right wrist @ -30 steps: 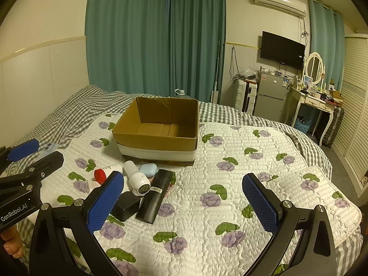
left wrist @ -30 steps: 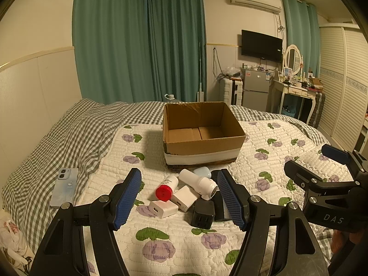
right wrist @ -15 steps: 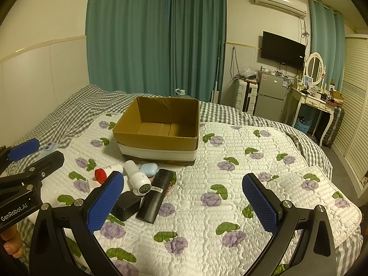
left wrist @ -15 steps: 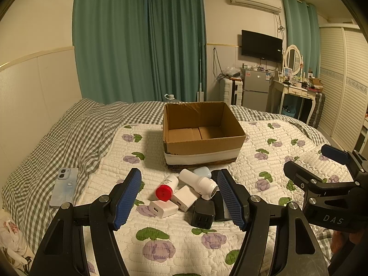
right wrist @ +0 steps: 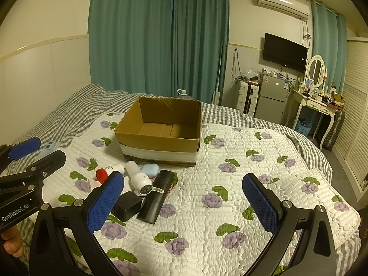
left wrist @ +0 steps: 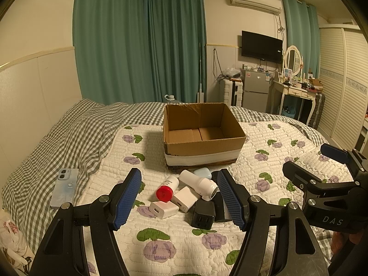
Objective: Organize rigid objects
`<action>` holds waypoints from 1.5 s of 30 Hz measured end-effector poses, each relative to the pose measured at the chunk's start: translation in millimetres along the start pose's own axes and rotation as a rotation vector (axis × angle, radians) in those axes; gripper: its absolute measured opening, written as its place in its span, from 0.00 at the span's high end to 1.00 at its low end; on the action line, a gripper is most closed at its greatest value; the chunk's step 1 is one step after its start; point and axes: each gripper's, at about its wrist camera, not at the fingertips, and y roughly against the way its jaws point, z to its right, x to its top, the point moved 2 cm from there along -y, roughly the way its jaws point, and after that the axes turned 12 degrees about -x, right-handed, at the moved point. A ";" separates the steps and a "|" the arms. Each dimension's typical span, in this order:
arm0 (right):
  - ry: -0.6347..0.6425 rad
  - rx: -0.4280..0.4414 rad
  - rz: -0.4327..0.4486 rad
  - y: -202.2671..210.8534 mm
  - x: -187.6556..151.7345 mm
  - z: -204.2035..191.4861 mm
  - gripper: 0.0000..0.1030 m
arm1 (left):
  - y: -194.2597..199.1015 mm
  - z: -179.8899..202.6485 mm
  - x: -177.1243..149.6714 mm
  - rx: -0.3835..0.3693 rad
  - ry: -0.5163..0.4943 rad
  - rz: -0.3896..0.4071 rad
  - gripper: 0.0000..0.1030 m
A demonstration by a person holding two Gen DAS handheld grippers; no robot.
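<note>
Two grippers hang over the bed, both with jaws spread wide and nothing between them. The landmark is the open cardboard box (left wrist: 202, 135) sitting on the flowered quilt (right wrist: 241, 184), its inside bare. Just in front of the box lies a small heap of rigid things: a pale blue case (left wrist: 202, 173) closest to its white-taped front wall, a white cylinder (left wrist: 199, 182) beside that, a red-capped bottle (left wrist: 167, 188) a little further out, then two white chargers (left wrist: 163, 209) touching each other, a black adapter (left wrist: 203, 214) and a black tube (right wrist: 156, 199) lying flat, partly under the cylinder. The left gripper (left wrist: 178, 199) hovers on the near side of that heap from the box; the right gripper (right wrist: 181, 203) hovers over bare quilt, in front of the box and off to its right. Well to the left of the box, a phone (left wrist: 64, 187) rests on the checked sheet.
</note>
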 end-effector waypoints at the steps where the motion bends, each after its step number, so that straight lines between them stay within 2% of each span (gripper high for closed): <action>1: 0.000 0.000 0.000 0.0 0.0 0.0 0.00 | 0.0 0.0 0.1 0.001 0.000 0.000 0.30; 15: 0.007 0.004 -0.007 -2.4 0.3 -2.0 0.00 | 0.0 -4.2 -1.2 0.005 0.007 -0.004 0.30; 21: 0.029 0.015 -0.050 -23.1 -4.6 -8.0 0.00 | -24.5 -24.4 -14.0 0.023 0.032 -0.065 0.30; 26: 0.067 0.024 -0.135 -60.6 -19.5 -17.5 0.01 | -53.6 -38.0 -31.7 0.045 0.053 -0.139 0.30; 31: 0.115 0.078 -0.232 -102.1 -36.6 -34.9 0.10 | -75.9 -40.6 -44.4 0.046 0.054 -0.202 0.30; 36: 0.149 0.142 -0.315 -140.5 -50.0 -53.9 0.25 | -95.6 -36.1 -54.3 0.037 0.038 -0.262 0.30; 41: 0.162 0.199 -0.417 -180.9 -63.3 -74.0 0.45 | -108.7 -36.6 -60.5 0.042 0.039 -0.304 0.30; 45: 0.136 0.265 -0.476 -208.1 -72.1 -86.1 0.48 | -116.4 -34.5 -63.8 0.048 0.032 -0.331 0.30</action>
